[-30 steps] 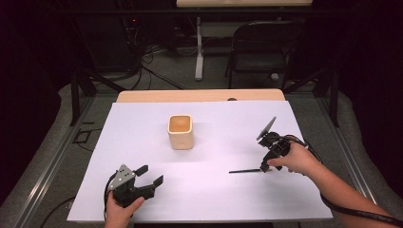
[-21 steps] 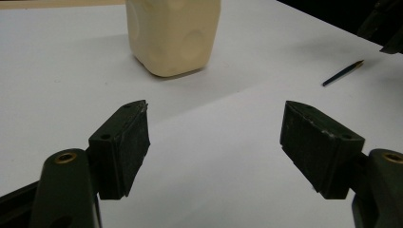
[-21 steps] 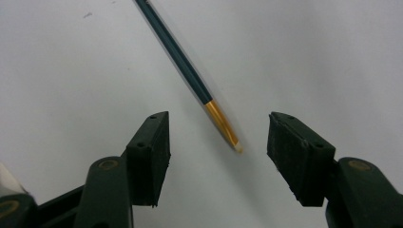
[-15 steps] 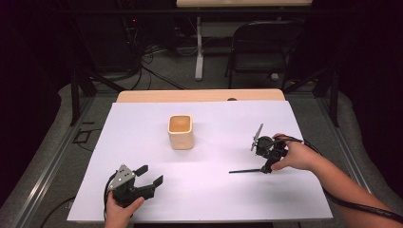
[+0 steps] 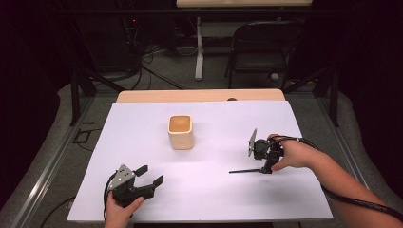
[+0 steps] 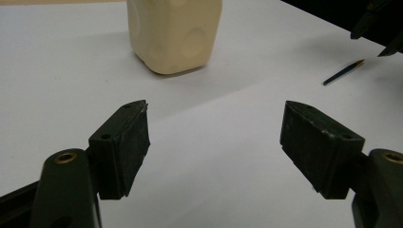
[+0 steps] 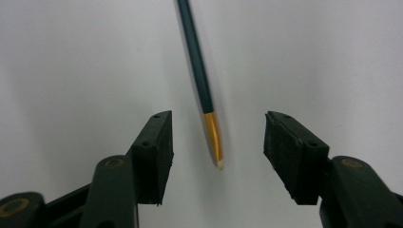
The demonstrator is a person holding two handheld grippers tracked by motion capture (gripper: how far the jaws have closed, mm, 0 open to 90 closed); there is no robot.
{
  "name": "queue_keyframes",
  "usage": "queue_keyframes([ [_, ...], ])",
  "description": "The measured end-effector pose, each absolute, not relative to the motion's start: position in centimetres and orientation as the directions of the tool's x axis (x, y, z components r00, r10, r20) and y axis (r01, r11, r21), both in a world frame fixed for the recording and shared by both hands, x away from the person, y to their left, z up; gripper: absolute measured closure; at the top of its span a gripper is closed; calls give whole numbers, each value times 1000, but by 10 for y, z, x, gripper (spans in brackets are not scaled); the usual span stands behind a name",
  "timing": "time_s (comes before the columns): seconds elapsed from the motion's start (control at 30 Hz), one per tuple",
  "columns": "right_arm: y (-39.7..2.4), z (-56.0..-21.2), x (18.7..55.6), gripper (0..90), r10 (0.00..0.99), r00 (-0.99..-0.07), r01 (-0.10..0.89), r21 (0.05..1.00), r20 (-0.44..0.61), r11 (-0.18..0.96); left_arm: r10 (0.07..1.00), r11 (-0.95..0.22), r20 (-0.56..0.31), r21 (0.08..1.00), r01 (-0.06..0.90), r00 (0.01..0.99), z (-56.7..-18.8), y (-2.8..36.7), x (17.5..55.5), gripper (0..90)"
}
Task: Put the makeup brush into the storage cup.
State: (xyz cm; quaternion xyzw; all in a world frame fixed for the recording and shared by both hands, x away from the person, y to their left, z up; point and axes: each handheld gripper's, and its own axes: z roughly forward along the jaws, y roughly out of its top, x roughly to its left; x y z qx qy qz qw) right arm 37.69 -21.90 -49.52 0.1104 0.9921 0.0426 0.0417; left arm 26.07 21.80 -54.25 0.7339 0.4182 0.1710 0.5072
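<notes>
Right gripper has dropped over the last second from a raised pose at about 3 o'clock on the table down to the surface, tipping nose-down over the near end of the dark pencil. In the right gripper view its jaws stand apart on either side of the pencil's gold-banded end, which lies flat on the white cover and touches neither pad. That drop reads as the approach being done: the pencil is lined up between the jaws, and closing on it looks like the next move. The grip would land close to the pencil's end, so the long shaft could swing when lifted. Left gripper has not shifted; it rests at about 7 o'clock, jaws wide apart and empty, facing the cream square cup, which stands upright near the table's middle.
</notes>
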Motion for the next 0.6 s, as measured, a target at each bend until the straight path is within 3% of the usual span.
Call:
queue_keyframes([
  [0.27, -214, -497, 376, 447, 207, -975, 201, 76, -83, 977, 787, -139, -173, 886, 443, 592, -543, 217, 261, 250],
  [0.3, -213, -495, 377, 447, 195, -978, 193, 38, -75, 980, 788, -138, -173, 886, 443, 591, -543, 217, 261, 249],
  [0.33, -212, -499, 375, 455, 213, -974, 206, 80, -83, 975, 788, -138, -174, 885, 444, 591, -543, 218, 261, 250],
  [0.6, -206, -503, 374, 528, 179, -979, 173, 65, -97, 983, 788, -137, -175, 885, 445, 590, -543, 218, 261, 250],
])
